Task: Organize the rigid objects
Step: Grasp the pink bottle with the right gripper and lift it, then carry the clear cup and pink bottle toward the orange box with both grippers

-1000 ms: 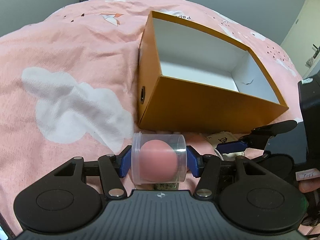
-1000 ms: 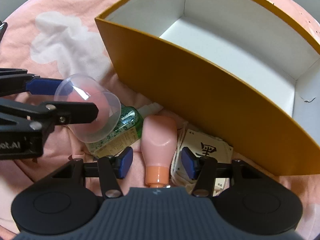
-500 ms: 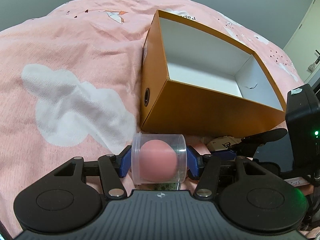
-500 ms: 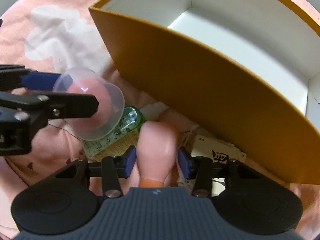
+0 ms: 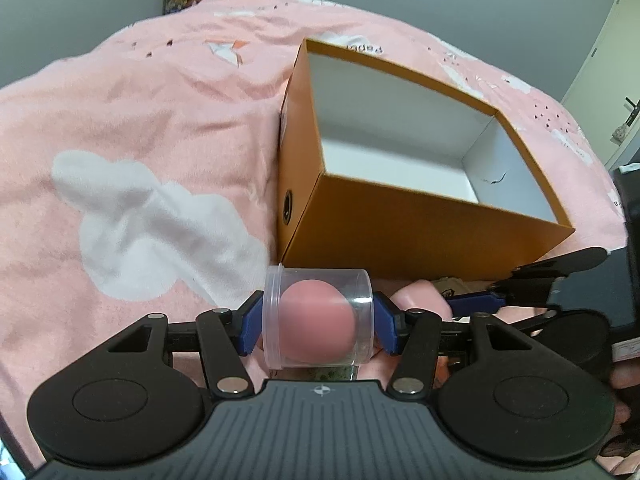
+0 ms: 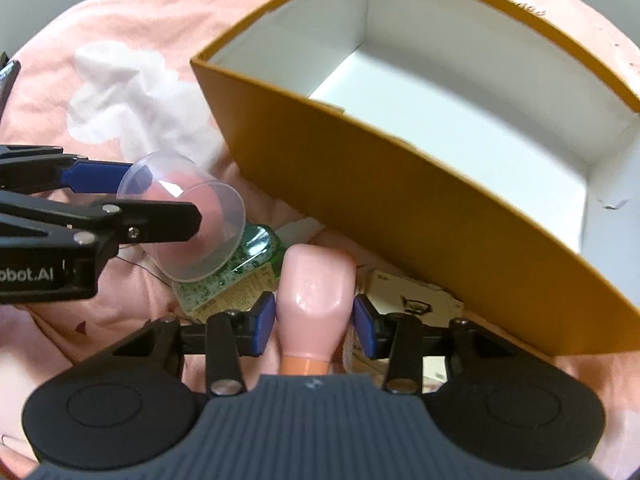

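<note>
Box interior: the orange box (image 5: 420,220) stands open on top, its white inside bare
Barrier: its near wall rises just beyond the green bottle (image 6: 240,264) and card pack (image 6: 404,300)
Left side: wide bare pink bed cover (image 5: 140,128)

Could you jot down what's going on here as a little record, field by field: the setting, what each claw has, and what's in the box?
Setting: pink blanket with white cloud prints
Box: orange, open, white inside, nothing seen in it
Left gripper: shut on a clear jar with a pink ball inside
Right gripper: shut on a pink bottle, cap toward the camera
Still on blanket: green bottle; printed cards by the box wall
</note>
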